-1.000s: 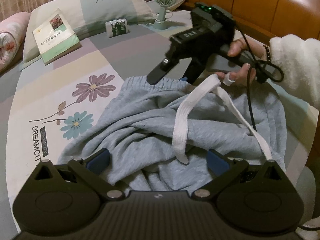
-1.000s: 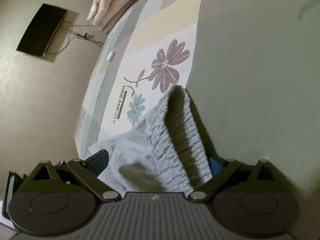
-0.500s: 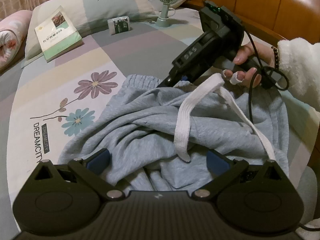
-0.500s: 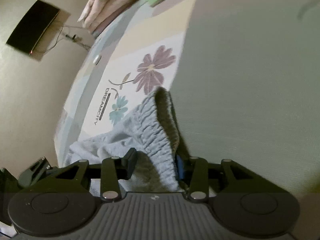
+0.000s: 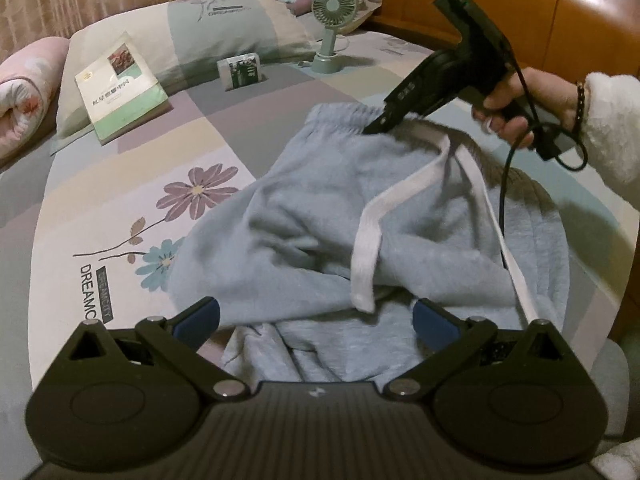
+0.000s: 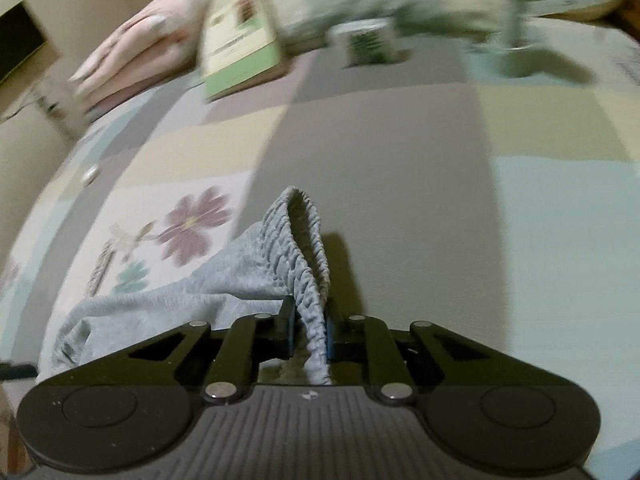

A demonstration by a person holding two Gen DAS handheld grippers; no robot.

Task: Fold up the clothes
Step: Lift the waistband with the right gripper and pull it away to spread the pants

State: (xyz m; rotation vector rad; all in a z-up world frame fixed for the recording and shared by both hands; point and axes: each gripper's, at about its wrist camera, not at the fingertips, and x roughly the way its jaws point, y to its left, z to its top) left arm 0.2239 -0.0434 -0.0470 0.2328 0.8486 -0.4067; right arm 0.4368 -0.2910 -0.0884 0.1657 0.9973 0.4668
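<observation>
Light grey sweatpants (image 5: 320, 216) lie crumpled on the bed, their white drawstring (image 5: 372, 240) draped across the cloth. My right gripper (image 6: 311, 332), with its jaws still closing, pinches the ribbed elastic waistband (image 6: 304, 248) and lifts it off the sheet. In the left wrist view that same right gripper (image 5: 374, 128) bites the far edge of the waistband, held by a hand in a white fleece sleeve. Low over the near folds of the pants my left gripper (image 5: 316, 320) stands open, cloth lying between its blue pads (image 5: 198, 316) without being pressed.
A patchwork bedsheet (image 5: 120, 216) with flower prints covers the bed. At the head end lie a pillow (image 5: 224, 28), a green book (image 5: 120, 88), a small box (image 5: 242, 70) and a green desk fan (image 5: 332, 32). A wooden headboard (image 5: 560, 12) runs along the right.
My right gripper went from wide open around the waistband to pinching it, then tipped up and lifted it, stretching the pants. The left gripper stayed put.
</observation>
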